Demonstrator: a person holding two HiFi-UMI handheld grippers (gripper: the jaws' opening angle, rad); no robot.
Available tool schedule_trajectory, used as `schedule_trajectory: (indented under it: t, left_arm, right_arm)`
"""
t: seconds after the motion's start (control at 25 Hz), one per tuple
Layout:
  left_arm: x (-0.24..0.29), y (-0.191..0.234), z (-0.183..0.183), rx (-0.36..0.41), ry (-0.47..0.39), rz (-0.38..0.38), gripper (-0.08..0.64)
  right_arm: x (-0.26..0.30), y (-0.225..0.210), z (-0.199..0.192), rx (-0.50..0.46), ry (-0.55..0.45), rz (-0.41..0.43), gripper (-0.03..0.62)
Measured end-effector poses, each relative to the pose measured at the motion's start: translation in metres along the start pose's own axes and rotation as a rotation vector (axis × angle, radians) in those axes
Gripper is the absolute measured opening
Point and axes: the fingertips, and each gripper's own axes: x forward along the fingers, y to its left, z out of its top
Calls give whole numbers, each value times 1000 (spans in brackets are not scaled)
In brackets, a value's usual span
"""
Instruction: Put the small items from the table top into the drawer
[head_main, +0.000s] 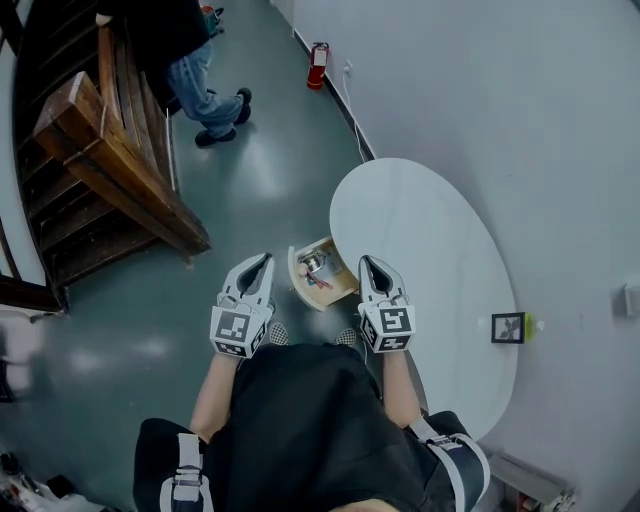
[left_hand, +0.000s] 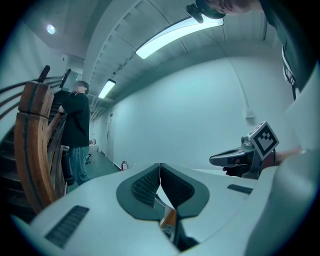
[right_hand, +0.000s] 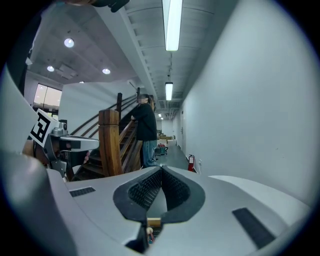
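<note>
In the head view a small wooden drawer (head_main: 335, 262) stands pulled out from under the near left rim of the white oval table (head_main: 430, 240), with several small items (head_main: 314, 266) inside. A little framed picture (head_main: 508, 328) with a yellow-green bit beside it stands at the table's right edge. My left gripper (head_main: 265, 262) and right gripper (head_main: 371, 264) hang side by side above the drawer, one on either side of it. Both are shut with nothing between the pads (left_hand: 150, 185) (right_hand: 150, 190). Each gripper view looks level down the room, and a sliver of the drawer (left_hand: 169, 220) shows under the jaws.
A wooden stair banister (head_main: 110, 150) rises at the left, and a person (head_main: 200, 80) stands by it on the grey floor. A red fire extinguisher (head_main: 318, 65) stands against the white wall (head_main: 500, 100), which runs along the table's far side.
</note>
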Motion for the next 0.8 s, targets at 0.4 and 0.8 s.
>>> schedule_trajectory:
  t: [0.4,0.8]
  left_arm:
    - [-4,-4,2,7,4,-16,20]
    - [-5,-7,4,9,-4,-18,20]
  right_arm:
    - [-9,6,3,1,-25,-10,31]
    - [-11,4,3,3,-29,-17,31]
